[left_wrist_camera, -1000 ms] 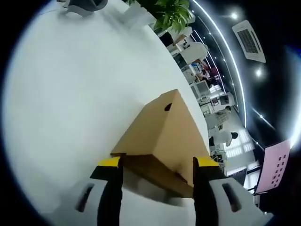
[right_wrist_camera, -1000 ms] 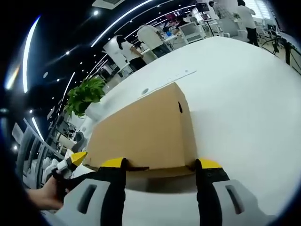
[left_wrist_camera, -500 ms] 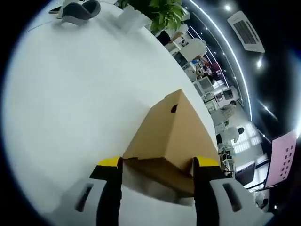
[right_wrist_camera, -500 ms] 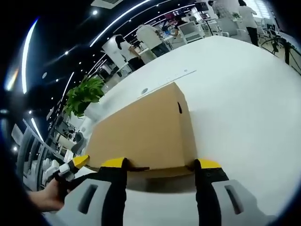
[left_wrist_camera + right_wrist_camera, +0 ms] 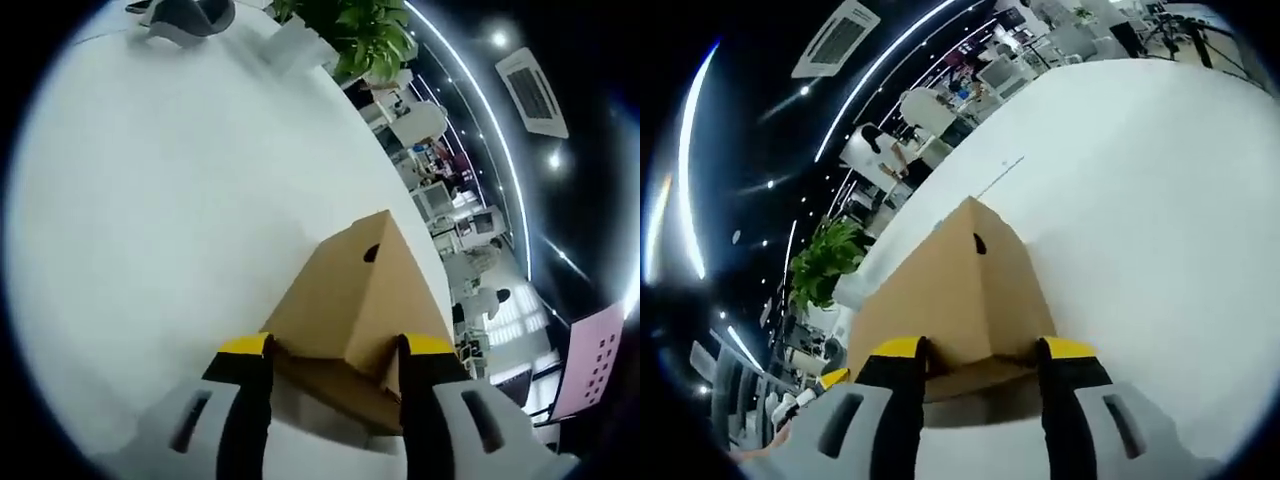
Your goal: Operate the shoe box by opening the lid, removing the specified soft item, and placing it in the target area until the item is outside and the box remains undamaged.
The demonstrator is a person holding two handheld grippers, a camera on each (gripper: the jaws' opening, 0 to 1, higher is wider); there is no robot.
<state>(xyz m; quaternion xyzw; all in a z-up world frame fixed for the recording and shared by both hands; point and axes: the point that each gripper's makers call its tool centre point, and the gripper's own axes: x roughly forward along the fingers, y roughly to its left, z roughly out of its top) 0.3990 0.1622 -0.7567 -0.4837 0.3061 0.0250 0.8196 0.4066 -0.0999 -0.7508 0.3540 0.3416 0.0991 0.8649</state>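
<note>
A brown cardboard shoe box stands on the white table [image 5: 150, 200]. In the left gripper view its lid [image 5: 350, 300] runs away from me, with a small round hole near the far end. The lid's near end lies between the jaws of my left gripper [image 5: 335, 348], which press on its two sides. Under that end the box base [image 5: 335, 390] shows. In the right gripper view my right gripper [image 5: 983, 350] is shut on the other end of the lid [image 5: 950, 290], which sits raised above the base [image 5: 975, 380]. The left gripper's yellow fingertip [image 5: 833, 378] shows at lower left.
A green plant [image 5: 365, 30], a white block [image 5: 295, 45] and a grey object [image 5: 185, 12] stand at the table's far edge. The plant [image 5: 825, 265] also shows beyond the box. An office with desks and people [image 5: 925, 110] lies behind. Bare table [image 5: 1140, 200] spreads beside the box.
The jaws of both grippers have drawn closer together onto the lid's ends. The right gripper view has tilted, and the lid's near end now sits higher above the base.
</note>
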